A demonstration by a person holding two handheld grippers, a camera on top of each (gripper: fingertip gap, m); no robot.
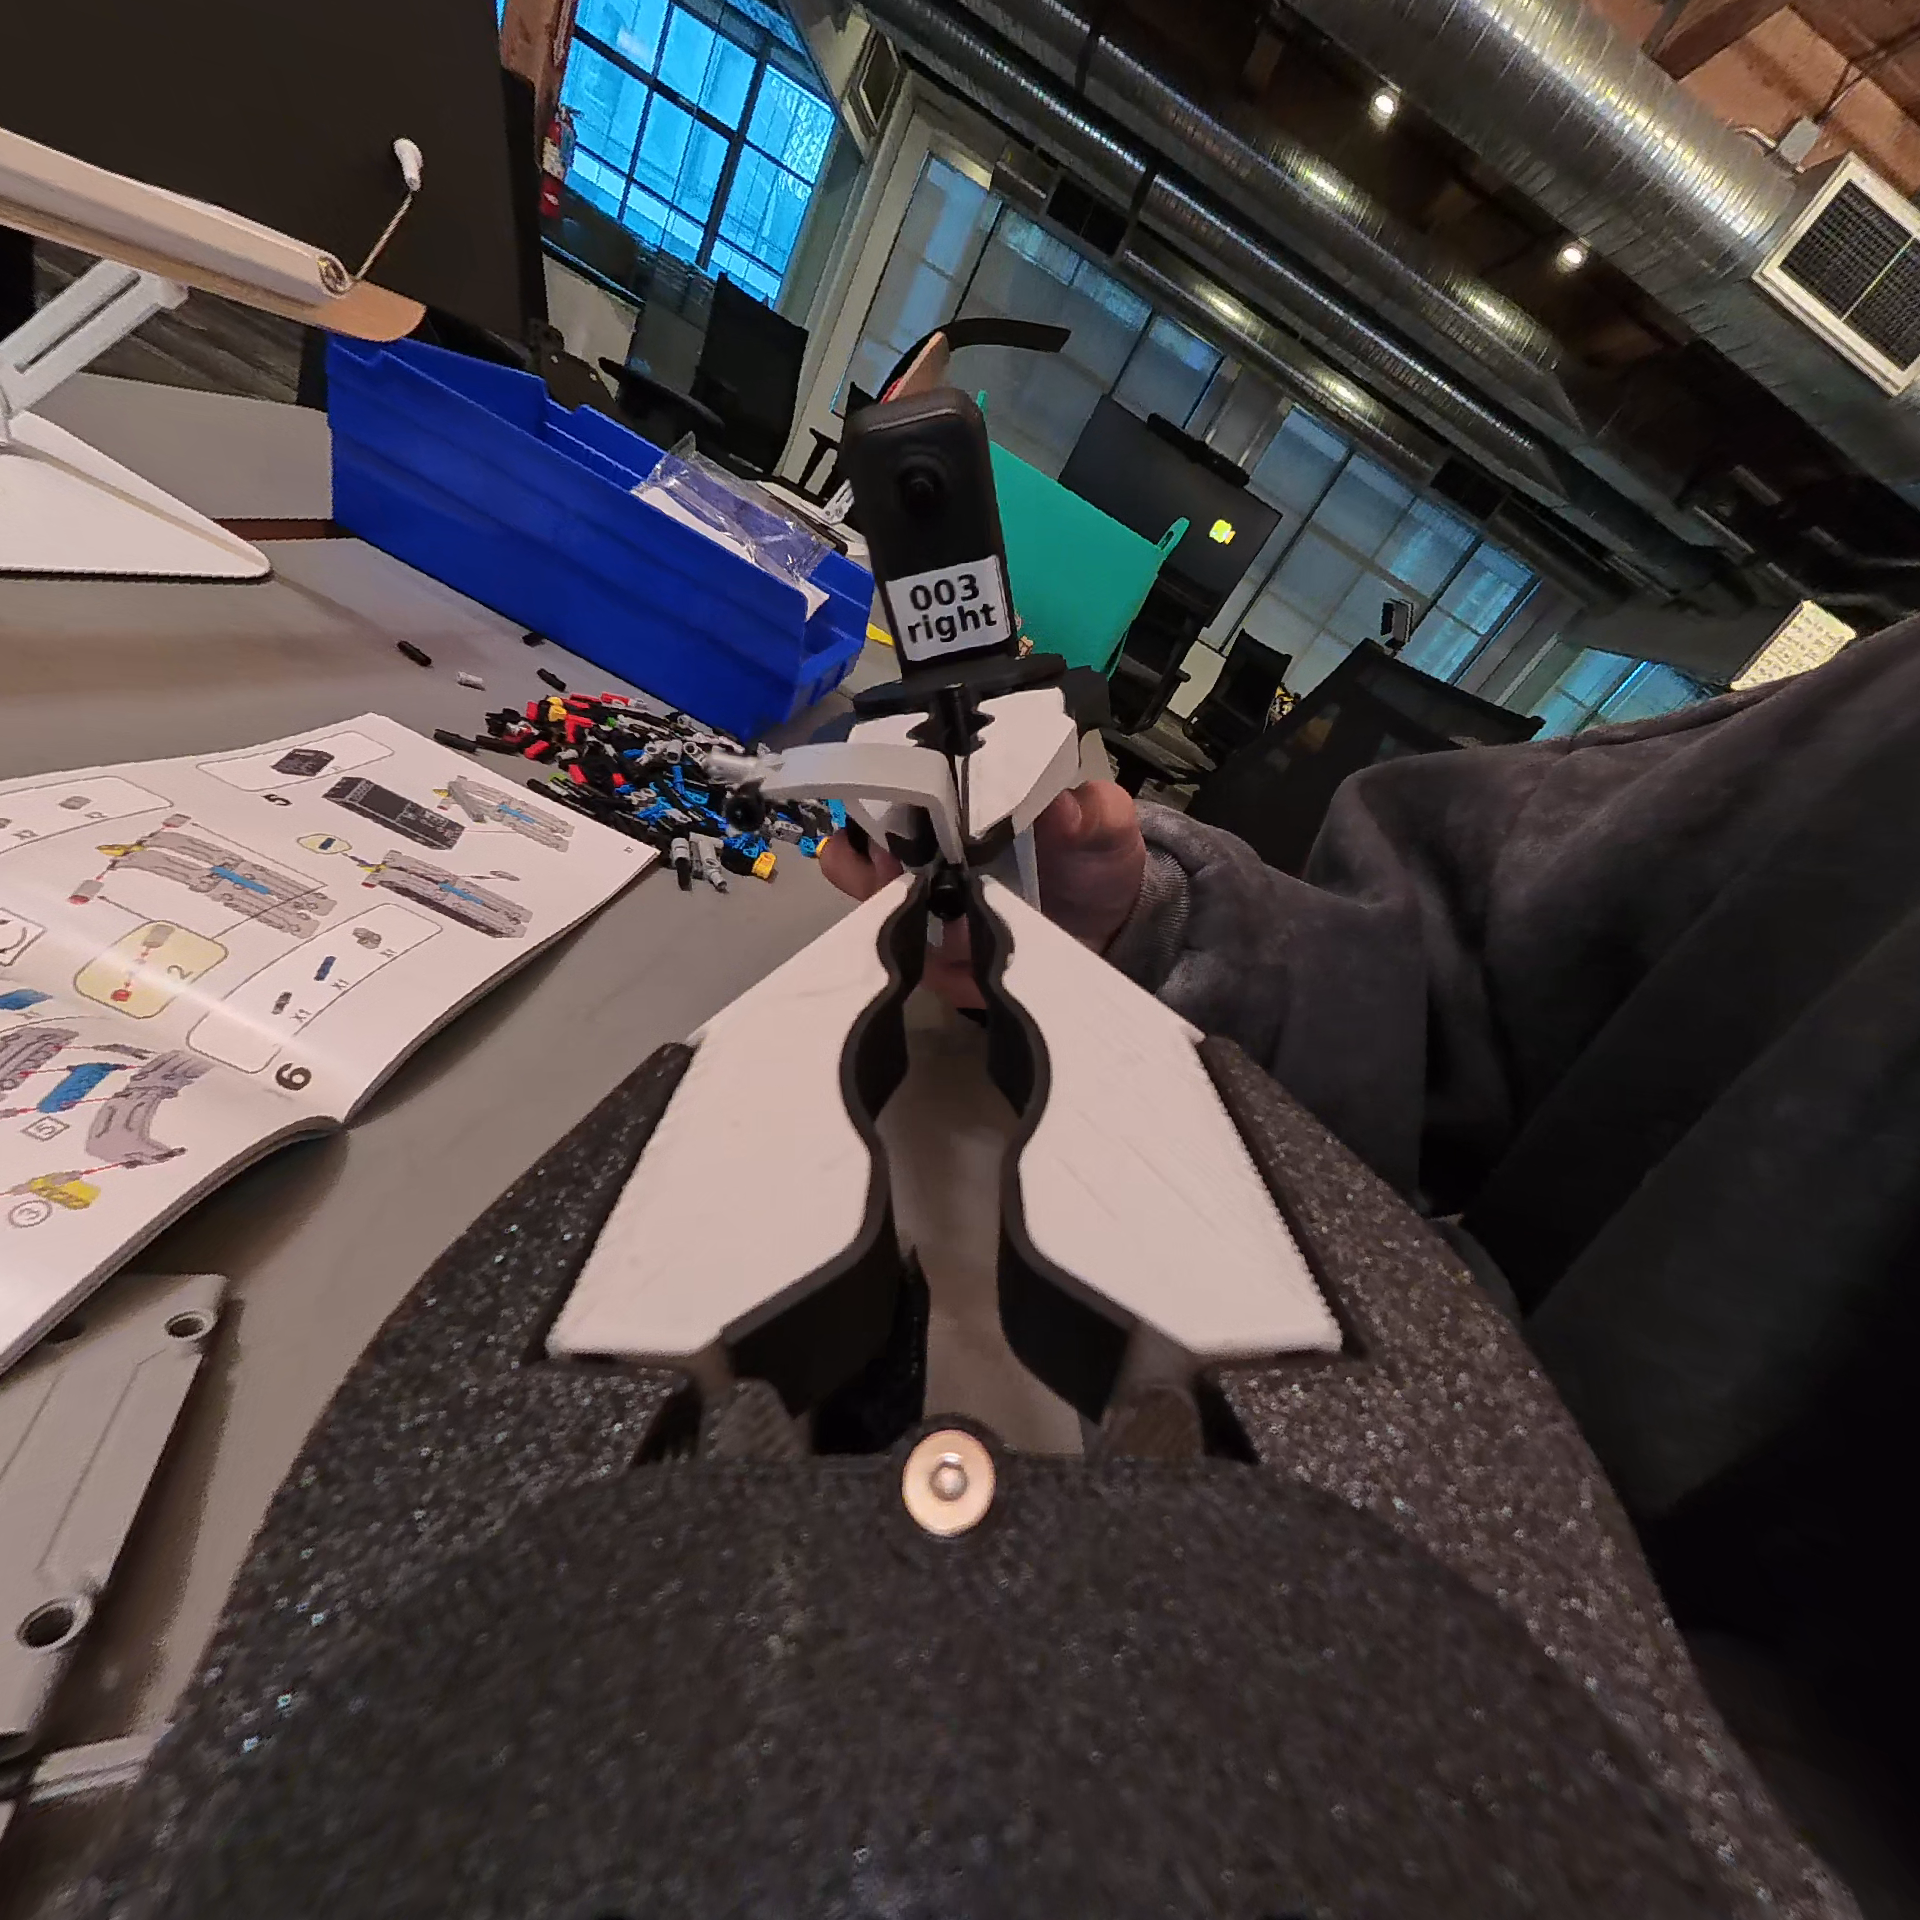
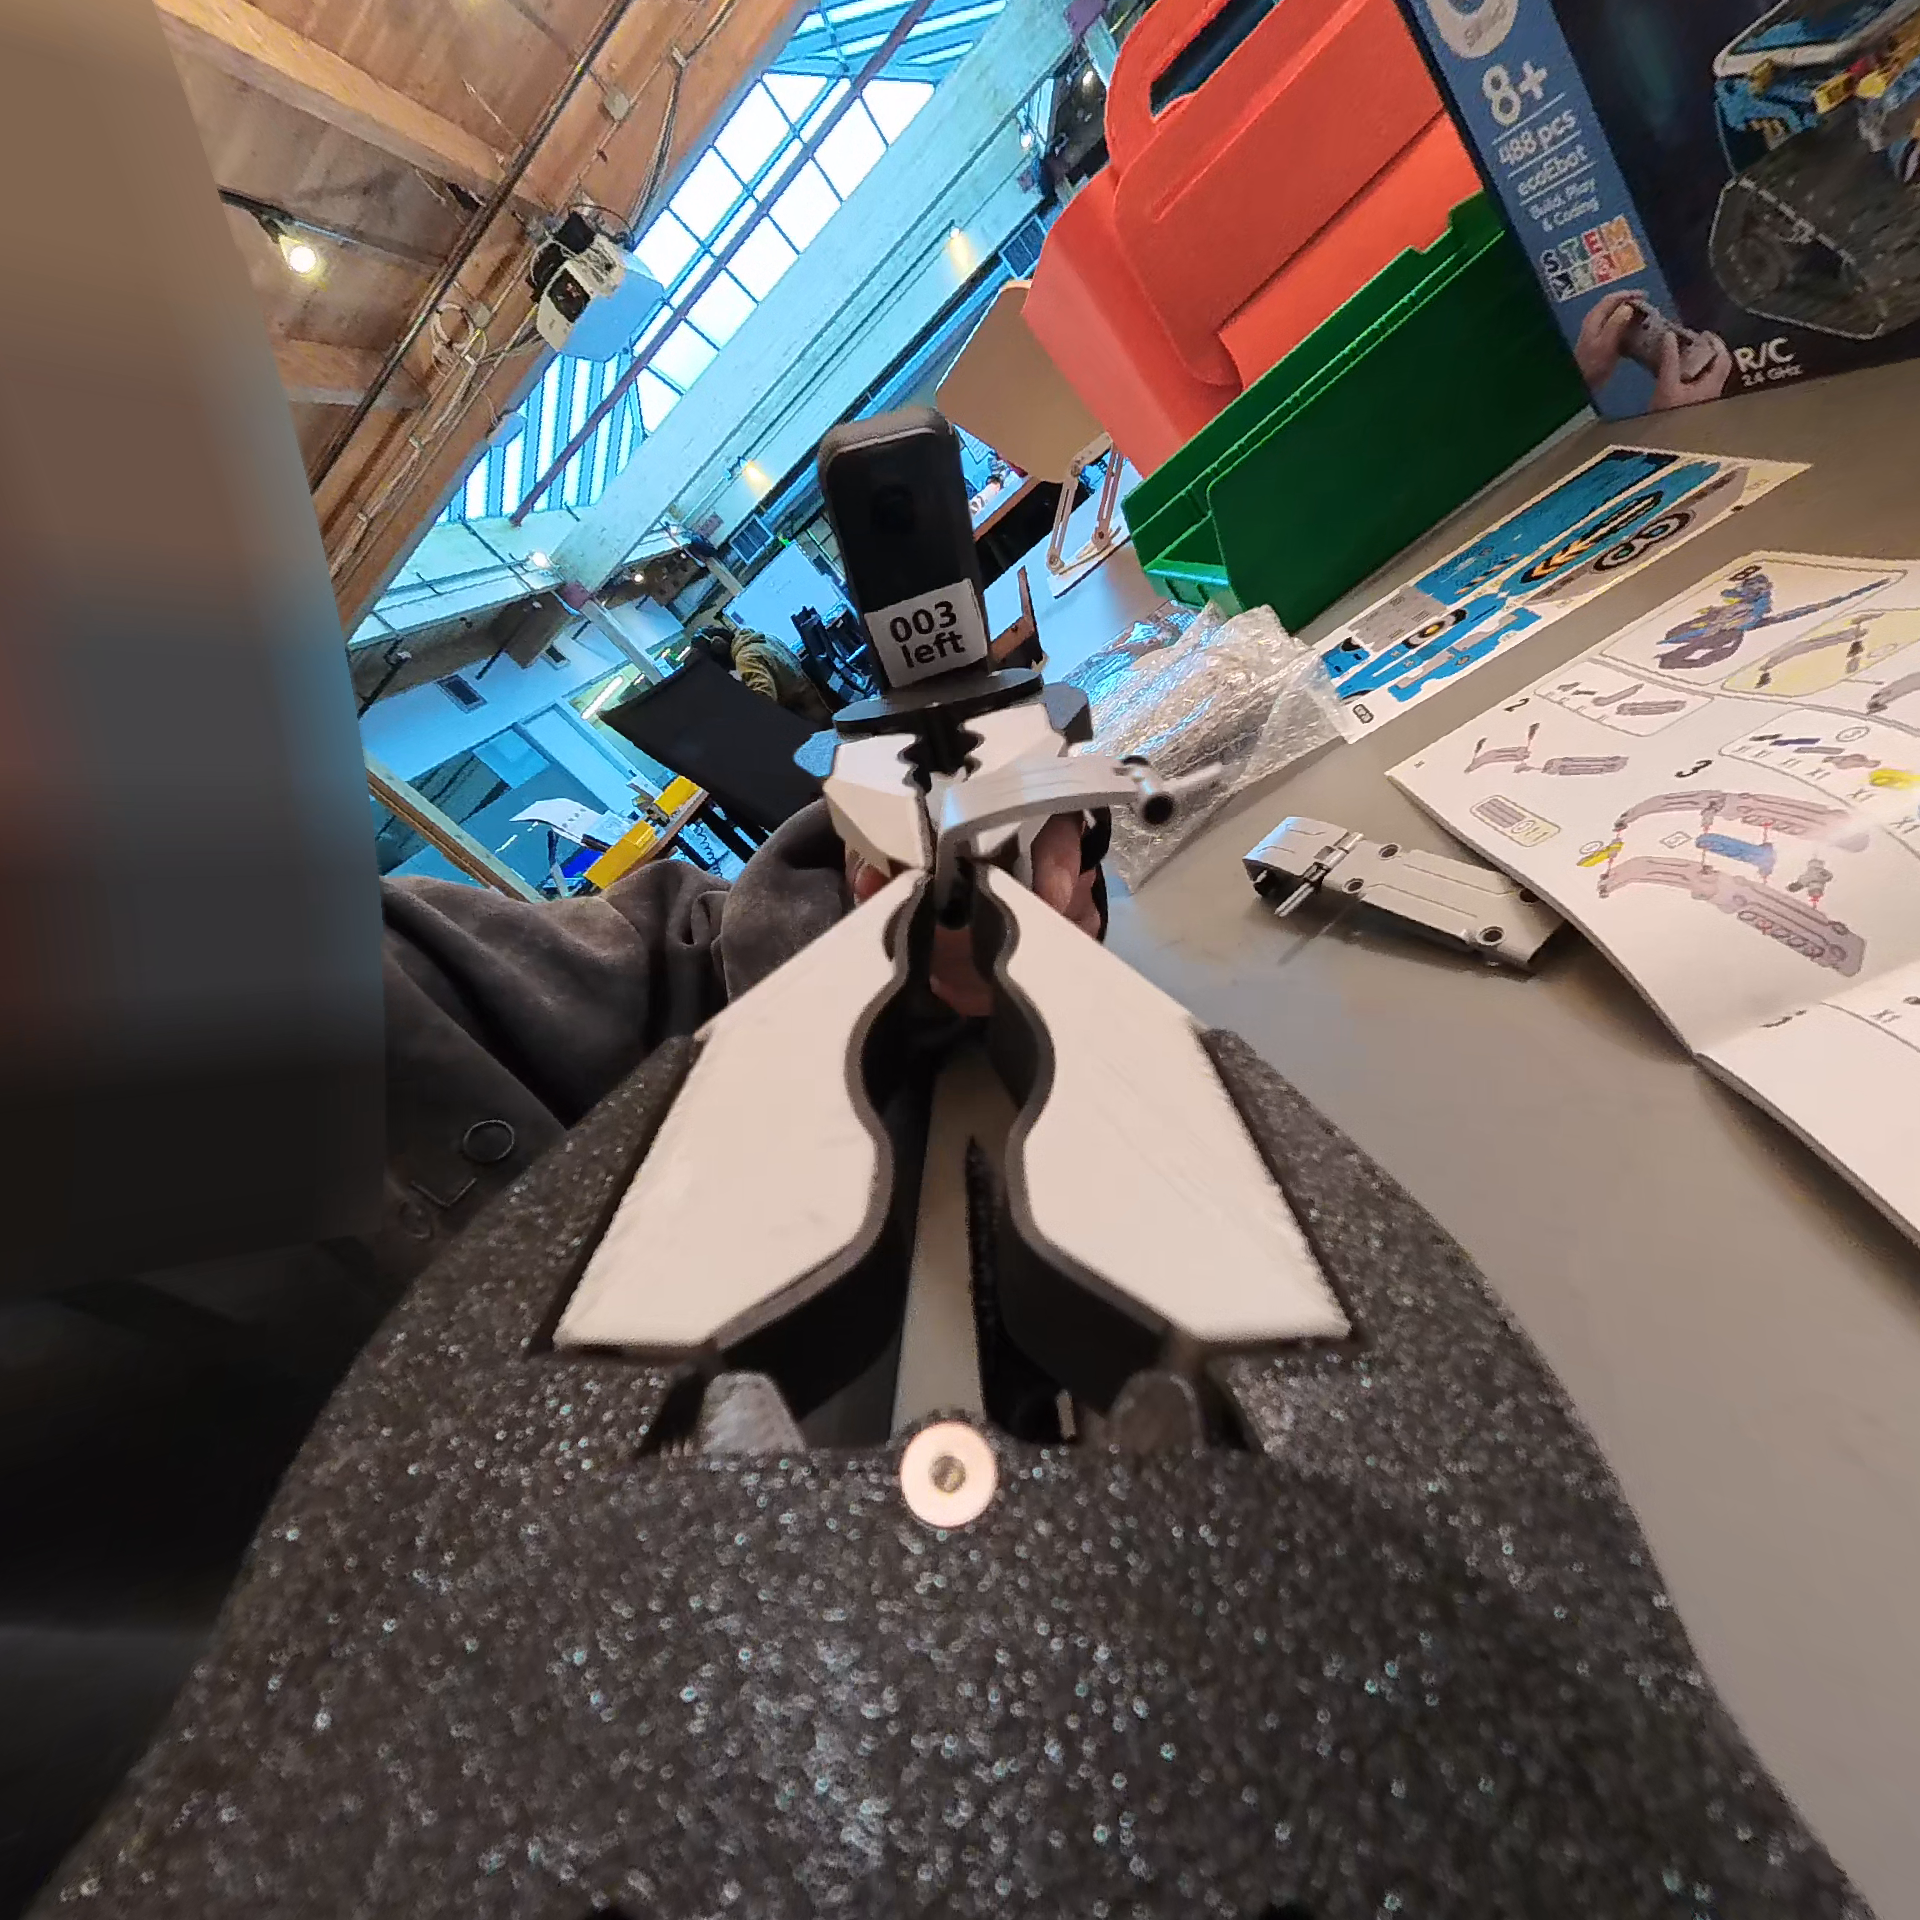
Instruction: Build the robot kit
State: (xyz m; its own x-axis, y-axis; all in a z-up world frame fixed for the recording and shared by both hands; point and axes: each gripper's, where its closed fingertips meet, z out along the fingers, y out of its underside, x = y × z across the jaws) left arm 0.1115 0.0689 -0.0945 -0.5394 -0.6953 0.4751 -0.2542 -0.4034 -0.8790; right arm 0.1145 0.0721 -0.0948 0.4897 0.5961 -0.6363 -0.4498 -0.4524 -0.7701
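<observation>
The left hand-held gripper [image 1: 943,888] and the right hand-held gripper [image 2: 948,883] point at each other above the worktop [image 1: 582,1039], tip to tip. Each has its fingers drawn together at the tips, with only a thin slit between them. A curved grey part [image 1: 821,774] sits right where the two sets of tips meet, its long end reaching toward the far side of the worktop, with a small black pin [image 1: 743,812] at that end. I cannot tell which of the two actually clamps it. A hand [image 1: 1091,862] in a dark grey sleeve [image 1: 1455,987] wraps the right one's handle.

In the left wrist view, an open instruction booklet [image 1: 312,914] lies left of the tips, with a heap of small coloured pieces [image 1: 634,769] beyond it and a blue bin [image 1: 540,520] farther back. A flat grey panel [image 1: 94,1455] lies near the left edge.

In the right wrist view, a grey assembled piece [image 2: 1392,894] rests beside the booklet, clear plastic bags [image 2: 1195,707] lie near it, and a green bin [image 2: 1351,499], an orange case [image 2: 1247,208] and a blue box [image 2: 1662,187] stand at the back.
</observation>
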